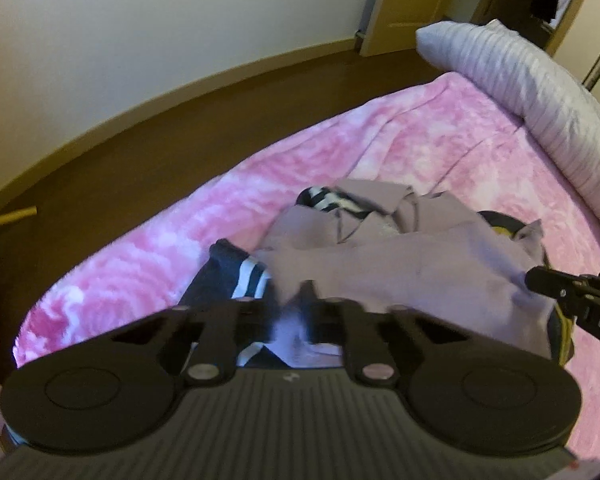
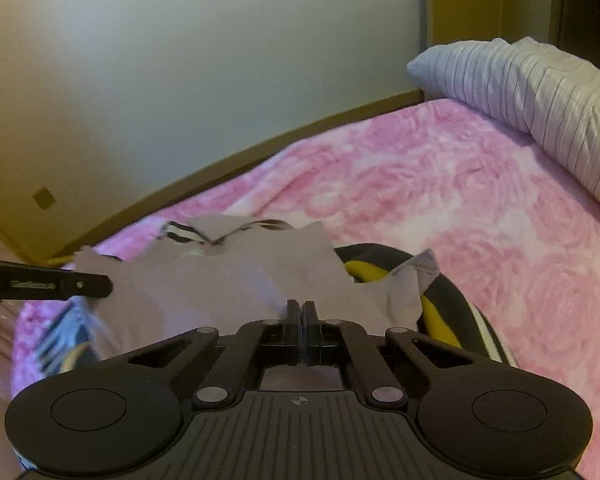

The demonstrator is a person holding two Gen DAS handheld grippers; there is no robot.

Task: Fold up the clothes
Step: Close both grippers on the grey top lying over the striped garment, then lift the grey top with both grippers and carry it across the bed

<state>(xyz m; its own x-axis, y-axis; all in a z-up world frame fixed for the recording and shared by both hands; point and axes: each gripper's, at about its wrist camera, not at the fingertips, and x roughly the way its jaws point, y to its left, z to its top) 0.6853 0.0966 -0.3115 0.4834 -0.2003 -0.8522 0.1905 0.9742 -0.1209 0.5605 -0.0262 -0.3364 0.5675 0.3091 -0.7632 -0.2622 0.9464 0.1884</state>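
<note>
Both the left gripper [image 1: 296, 296] and right gripper [image 2: 302, 308] pinched the pale lilac cloth garment's [image 1: 400, 256] near edge, fingers pressed together, presumably for lifting it off the pink fleece-covered bed [image 1: 420, 140].

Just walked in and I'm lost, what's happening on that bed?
A person is folding laundry with a pair of tongs in each hand. Both the left tongs and right tongs are shut on a pale mauve garment lying atop a pile of darker clothes on the pink blanket. Nothing looks folded yet.
</note>
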